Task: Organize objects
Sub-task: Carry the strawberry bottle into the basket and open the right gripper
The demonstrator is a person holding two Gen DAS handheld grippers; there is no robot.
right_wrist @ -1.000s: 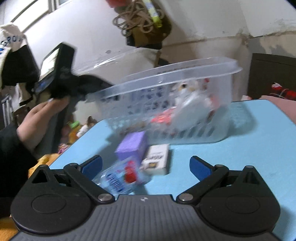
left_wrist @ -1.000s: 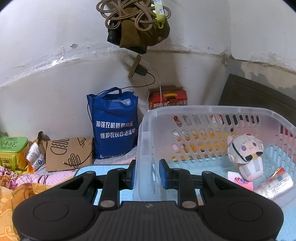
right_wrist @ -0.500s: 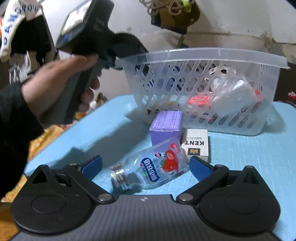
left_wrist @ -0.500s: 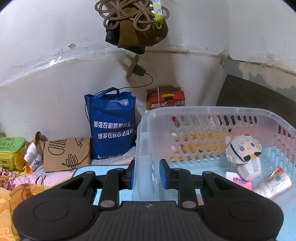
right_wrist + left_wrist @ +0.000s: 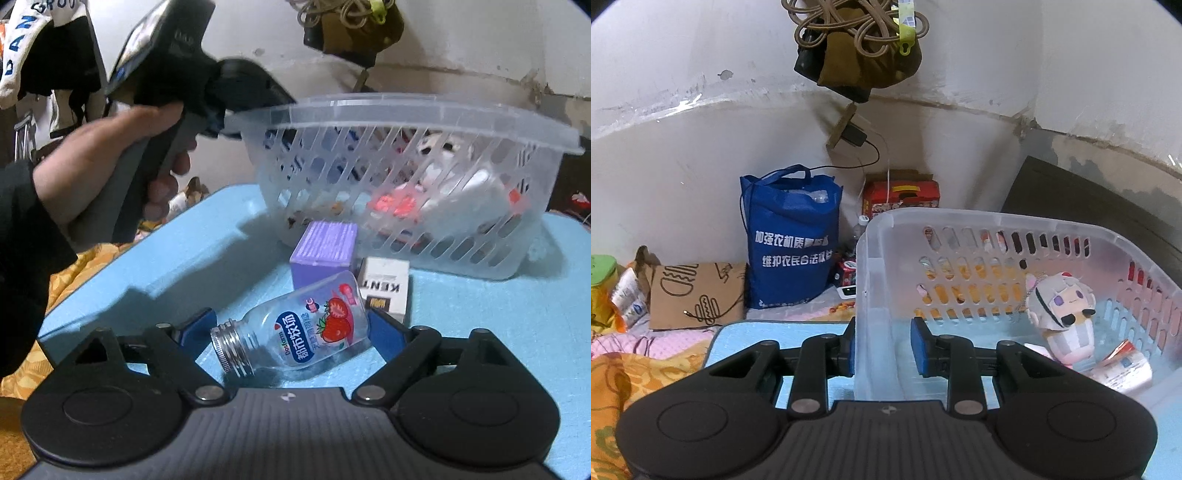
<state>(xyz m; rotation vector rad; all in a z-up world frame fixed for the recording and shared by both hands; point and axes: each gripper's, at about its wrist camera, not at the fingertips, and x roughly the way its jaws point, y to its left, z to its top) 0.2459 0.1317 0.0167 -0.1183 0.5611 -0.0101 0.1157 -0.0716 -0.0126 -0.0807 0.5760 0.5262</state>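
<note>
Left wrist view: the left gripper (image 5: 882,345) is clenched on the near wall of a clear plastic basket (image 5: 964,218), one finger outside and one inside. The basket sits on a light blue desk (image 5: 757,332). Inside it lie a plush doll (image 5: 1060,314) and a red and white packet (image 5: 1123,369), so some sorting looks done.

Right wrist view: the right gripper (image 5: 291,336) is released, its fingers spread to either side of a strawberry bottle (image 5: 295,336) lying on its side on the desk. A purple box (image 5: 325,251) and a Kent pack (image 5: 386,290) stand just beside it, in front of the basket. By my judgement, 3 items remain outside.
</note>
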